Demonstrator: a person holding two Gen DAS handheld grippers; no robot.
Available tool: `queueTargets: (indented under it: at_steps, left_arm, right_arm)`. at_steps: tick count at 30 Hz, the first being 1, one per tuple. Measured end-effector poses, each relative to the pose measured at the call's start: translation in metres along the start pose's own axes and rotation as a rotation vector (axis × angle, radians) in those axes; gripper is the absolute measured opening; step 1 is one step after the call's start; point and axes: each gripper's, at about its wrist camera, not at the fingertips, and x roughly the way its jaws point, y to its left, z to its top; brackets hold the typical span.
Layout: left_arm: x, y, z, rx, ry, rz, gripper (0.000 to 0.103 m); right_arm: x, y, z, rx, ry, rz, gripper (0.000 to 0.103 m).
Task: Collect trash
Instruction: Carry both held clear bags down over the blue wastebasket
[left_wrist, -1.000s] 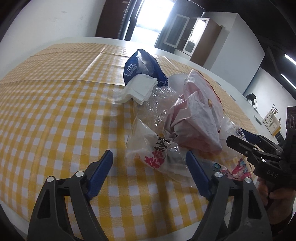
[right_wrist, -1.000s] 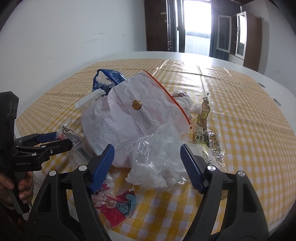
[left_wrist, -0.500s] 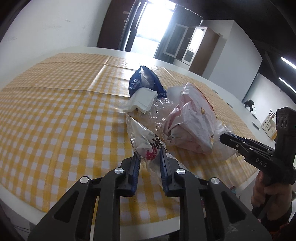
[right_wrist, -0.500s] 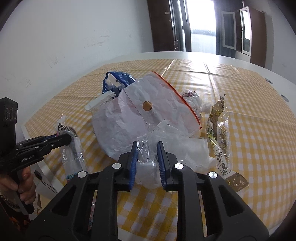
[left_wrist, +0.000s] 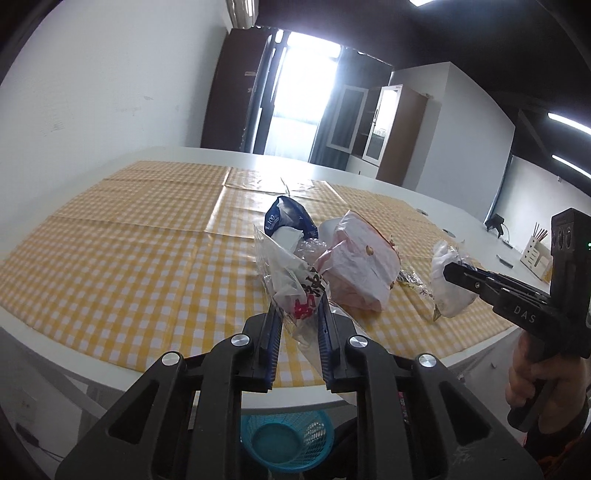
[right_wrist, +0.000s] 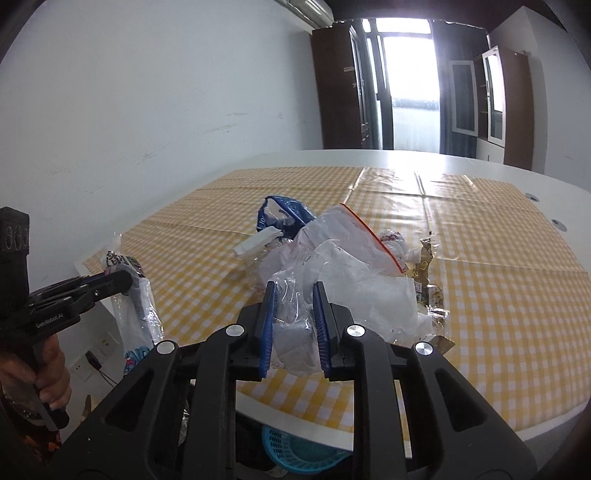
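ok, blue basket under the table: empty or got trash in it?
Looks empty: the blue basket shows a bare bottom in the left wrist view; part of it is hidden behind the left tool.

Printed clear wrapper (left_wrist: 295, 284) and crumpled clear plastic (right_wrist: 295, 317) lifted off table.

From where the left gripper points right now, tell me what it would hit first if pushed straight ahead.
Apart from the printed clear wrapper already clamped in the left gripper, probably the crumpled pink-and-white plastic bag, just beyond the fingers and slightly right. The blue snack bag lies farther back. Fisheye depth is uncertain.
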Motion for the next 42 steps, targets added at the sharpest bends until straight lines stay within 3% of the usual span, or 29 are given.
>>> queueTargets:
  at_steps: [10, 20, 28, 35, 42]
  left_arm:
    - [-0.041, -0.012, -0.027, 0.055, -0.009, 0.054, 0.017]
    - [-0.035, -0.010, -0.086, 0.079, 0.107, 0.071, 0.016]
    - [0.012, -0.006, -0.144, 0.104, 0.256, 0.091, 0.015]
    - [0.076, 0.008, -0.185, 0.113, 0.327, 0.162, 0.015]
    - [0.141, 0.020, -0.200, 0.154, 0.418, 0.213, 0.015]
  right_arm:
    - [-0.043, 0.044, -0.031, -0.016, 0.004, 0.115, 0.018]
    - [-0.051, 0.061, -0.104, -0.001, 0.131, 0.150, 0.018]
    - [-0.001, 0.054, -0.164, 0.049, 0.312, 0.185, 0.018]
    - [0.070, 0.040, -0.206, 0.052, 0.462, 0.114, 0.018]
    - [0.138, 0.012, -0.242, 0.130, 0.586, 0.069, 0.018]
